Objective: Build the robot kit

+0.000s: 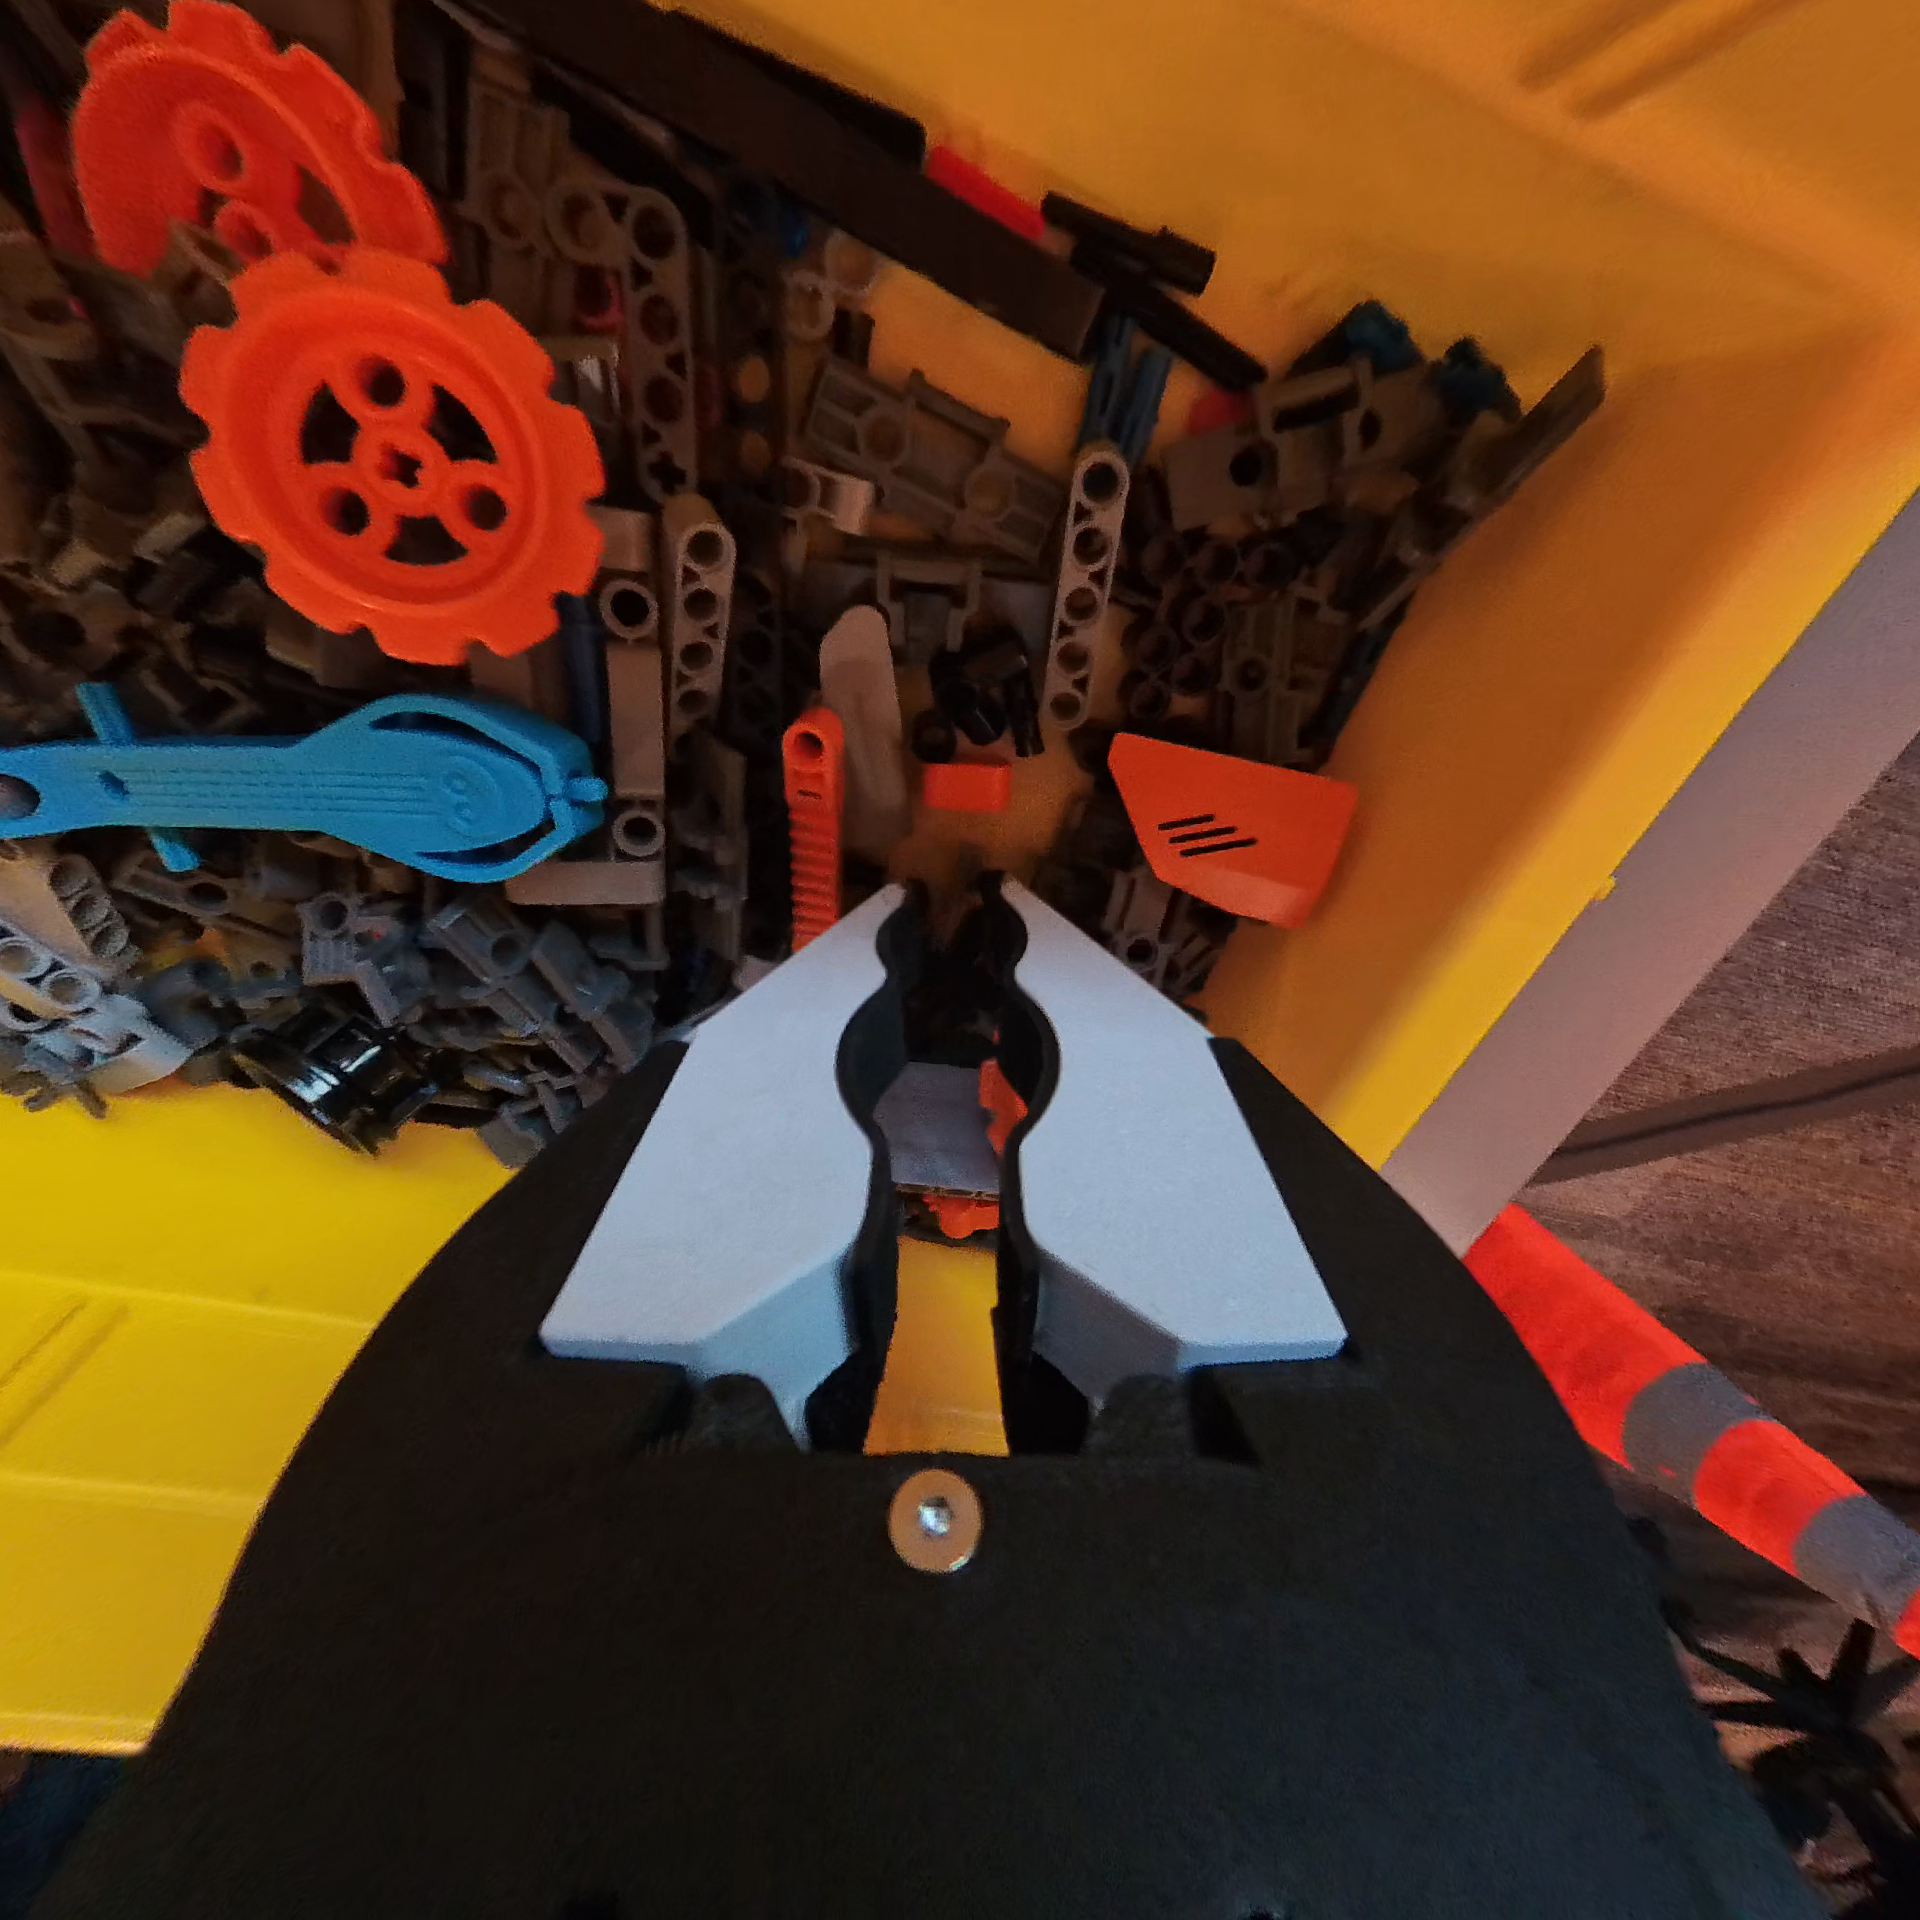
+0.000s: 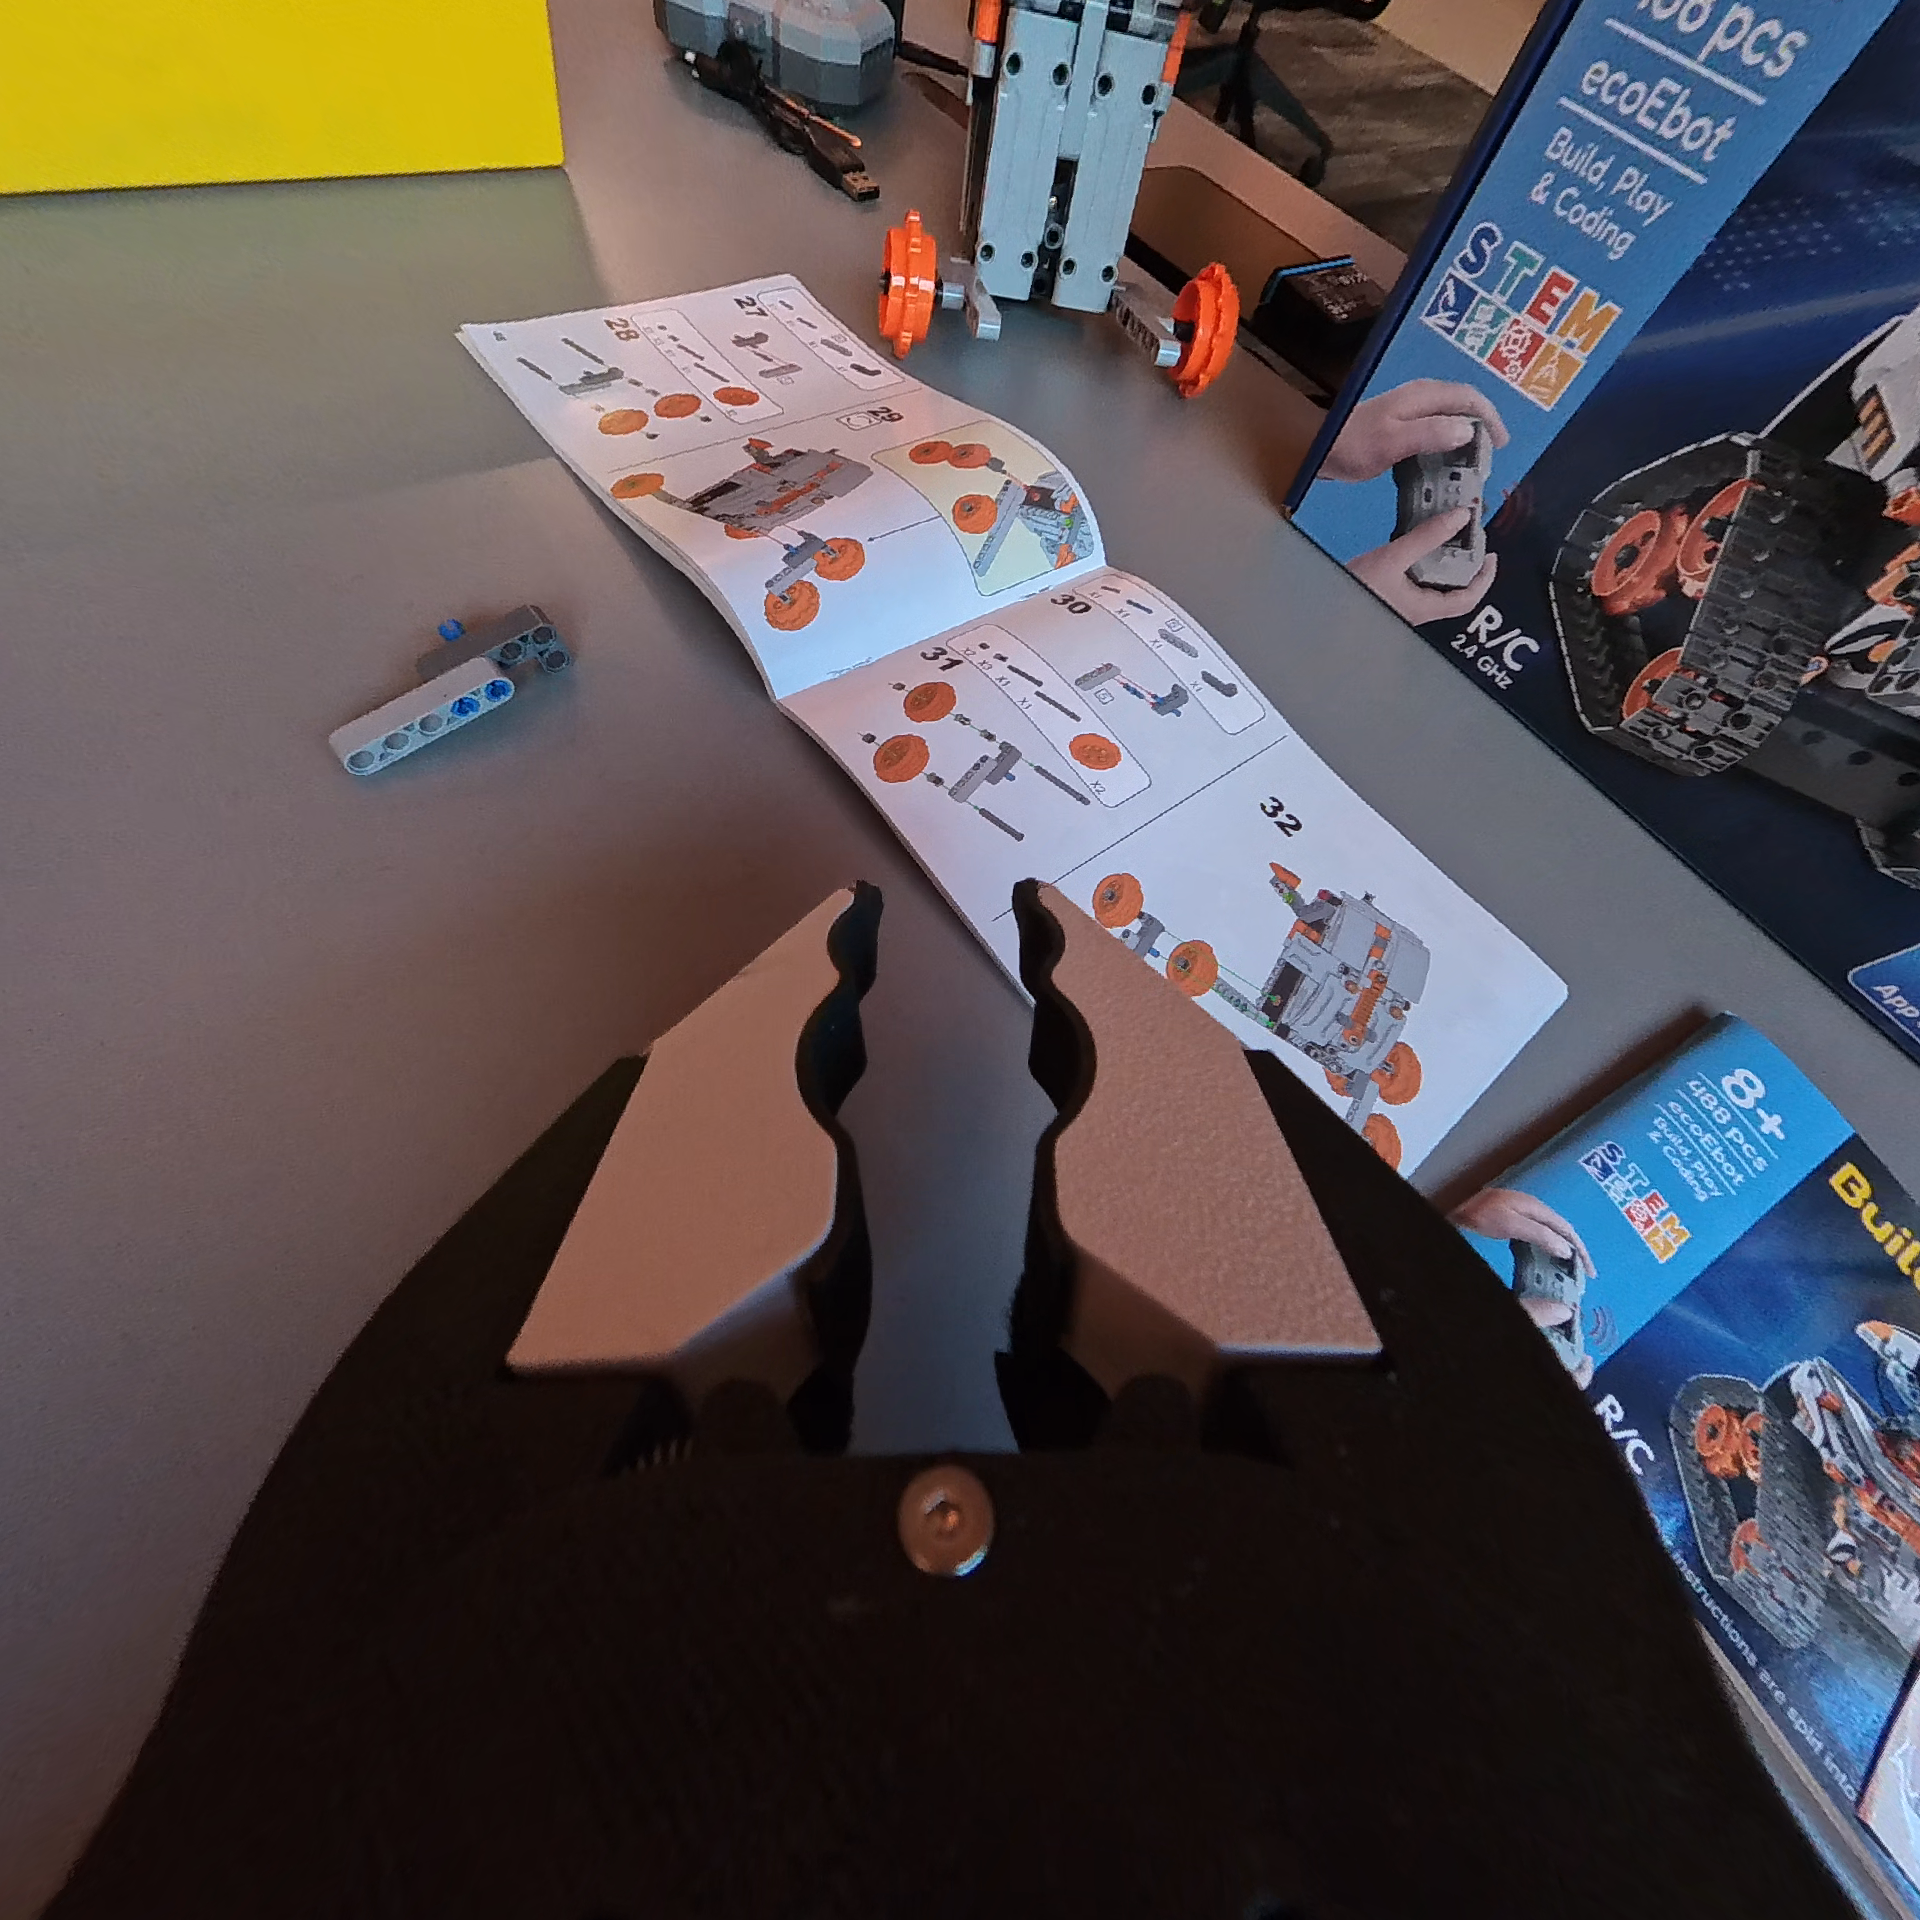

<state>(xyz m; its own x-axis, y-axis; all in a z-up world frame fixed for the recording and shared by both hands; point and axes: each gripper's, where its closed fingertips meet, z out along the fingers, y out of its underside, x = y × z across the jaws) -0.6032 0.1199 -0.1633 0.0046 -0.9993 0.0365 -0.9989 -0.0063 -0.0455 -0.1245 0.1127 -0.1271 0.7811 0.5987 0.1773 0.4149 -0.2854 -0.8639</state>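
My left gripper [image 1: 951,885] reaches into a yellow bin [image 1: 1351,260] and its tips are down at a pile of grey and black building parts [image 1: 883,468]. Its jaws stand close together with a narrow gap. Dark parts show in that gap, and I cannot tell whether any is gripped. A small orange block [image 1: 966,784], an orange toothed rack [image 1: 814,831] and an orange panel [image 1: 1231,826] lie just beyond the tips. My right gripper [image 2: 945,896] is open and empty above a grey table [image 2: 260,987], at the near edge of an open instruction booklet [image 2: 987,675].
Two orange gear wheels [image 1: 393,457] and a blue tool [image 1: 312,784] lie on the pile's left side. On the table are a small grey beam assembly with blue pins [image 2: 452,691], a partly built grey model with orange wheels [image 2: 1055,208], a blue product box [image 2: 1662,416] and a second booklet [image 2: 1745,1403]. Tip to tip, the grippers are about 50 centimeters apart.
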